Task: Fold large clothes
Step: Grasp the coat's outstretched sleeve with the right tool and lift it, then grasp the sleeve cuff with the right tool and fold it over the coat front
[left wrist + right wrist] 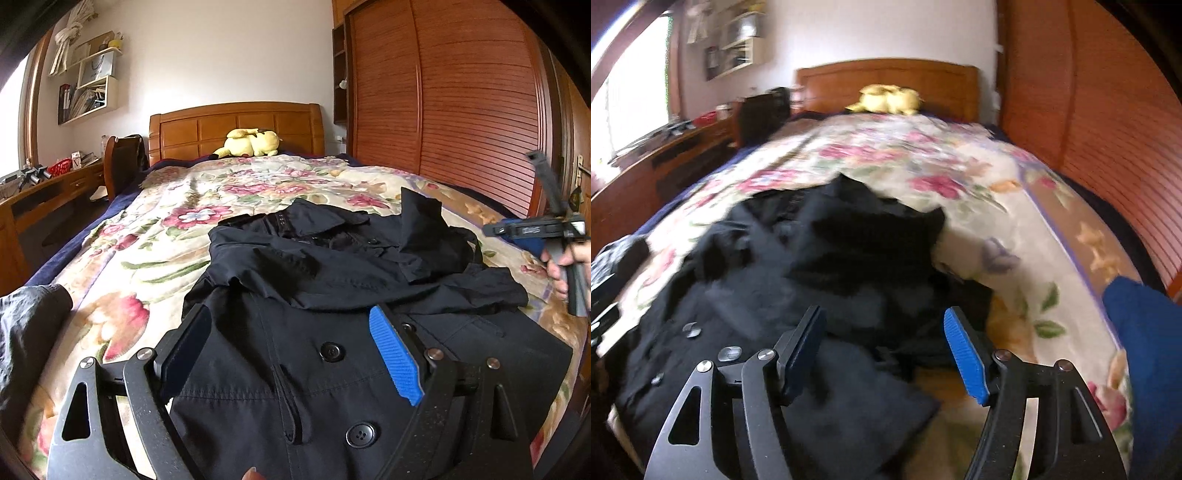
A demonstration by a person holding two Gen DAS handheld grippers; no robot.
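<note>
The black coat (332, 280) lies on the flowery bed cover (155, 236), in the middle of the picture. My left tongs (291, 350) are wide open over its buttons. My right tongs (884, 350) are open too — holding nothing. I should grab an edge low and pull it flat — no bunching.
</note>
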